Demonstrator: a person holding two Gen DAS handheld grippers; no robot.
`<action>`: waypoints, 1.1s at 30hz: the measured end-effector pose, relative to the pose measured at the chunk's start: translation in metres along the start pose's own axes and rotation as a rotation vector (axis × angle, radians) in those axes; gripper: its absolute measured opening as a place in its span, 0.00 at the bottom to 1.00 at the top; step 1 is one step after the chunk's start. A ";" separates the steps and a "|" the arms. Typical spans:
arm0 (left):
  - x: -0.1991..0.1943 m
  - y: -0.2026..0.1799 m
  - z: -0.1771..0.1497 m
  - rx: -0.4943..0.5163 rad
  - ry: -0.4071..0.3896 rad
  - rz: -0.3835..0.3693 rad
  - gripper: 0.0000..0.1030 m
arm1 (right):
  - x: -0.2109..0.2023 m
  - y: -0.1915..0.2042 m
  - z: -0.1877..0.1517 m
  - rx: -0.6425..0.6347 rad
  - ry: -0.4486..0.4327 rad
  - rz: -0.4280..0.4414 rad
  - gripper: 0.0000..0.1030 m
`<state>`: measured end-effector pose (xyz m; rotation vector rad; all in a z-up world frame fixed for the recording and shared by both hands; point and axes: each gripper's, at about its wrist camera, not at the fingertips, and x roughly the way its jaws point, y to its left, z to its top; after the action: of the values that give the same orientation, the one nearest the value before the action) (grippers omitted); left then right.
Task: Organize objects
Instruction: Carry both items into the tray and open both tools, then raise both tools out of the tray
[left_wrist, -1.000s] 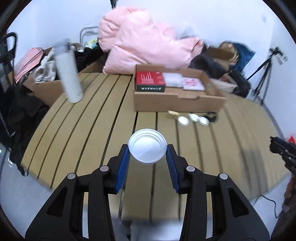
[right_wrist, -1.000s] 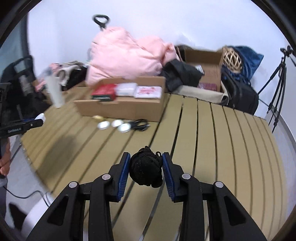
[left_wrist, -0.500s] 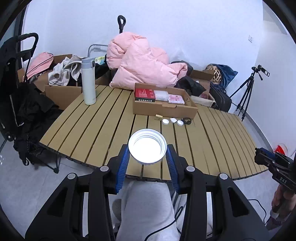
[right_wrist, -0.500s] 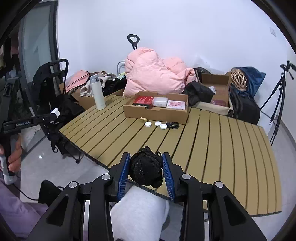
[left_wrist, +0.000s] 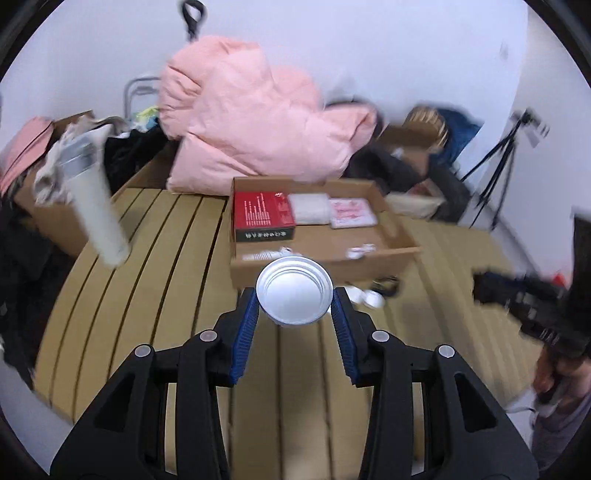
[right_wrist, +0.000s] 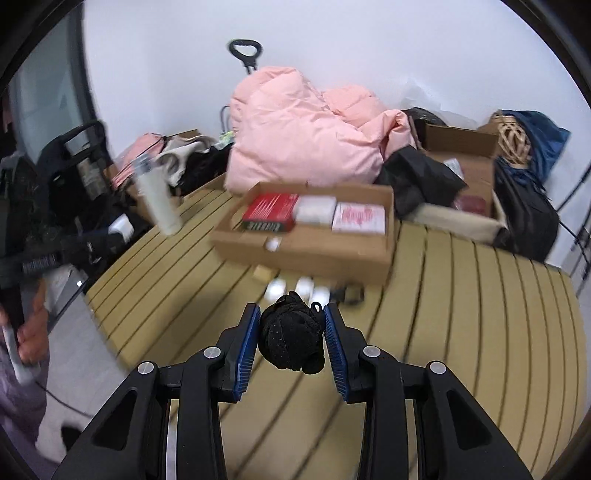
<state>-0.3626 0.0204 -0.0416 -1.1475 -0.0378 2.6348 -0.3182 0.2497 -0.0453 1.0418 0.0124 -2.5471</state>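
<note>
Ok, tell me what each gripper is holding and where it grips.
The left gripper clamps a silver tin by its side wall; the right gripper squeezes a black fabric bundle at its sides.

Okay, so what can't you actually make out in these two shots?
- Left wrist view: whatever lies under the tin in the left gripper; the tin covers it.
- Right wrist view: what the black bundle in the right gripper is; too dark.
- Both views: the small white pieces before the box; blurred.
- Print on the red pack: too small.
</note>
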 end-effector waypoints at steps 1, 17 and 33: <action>0.028 0.001 0.016 -0.002 0.045 -0.007 0.35 | 0.024 -0.005 0.020 0.009 0.015 0.011 0.37; 0.209 0.029 0.070 -0.137 0.299 0.006 0.80 | 0.280 -0.051 0.117 0.315 0.298 0.146 0.93; 0.035 0.026 0.087 -0.053 0.163 0.174 0.92 | 0.099 -0.055 0.129 0.185 0.213 -0.045 0.93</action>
<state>-0.4548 0.0115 -0.0103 -1.4409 0.0260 2.6921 -0.4885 0.2471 -0.0265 1.3950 -0.1463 -2.5010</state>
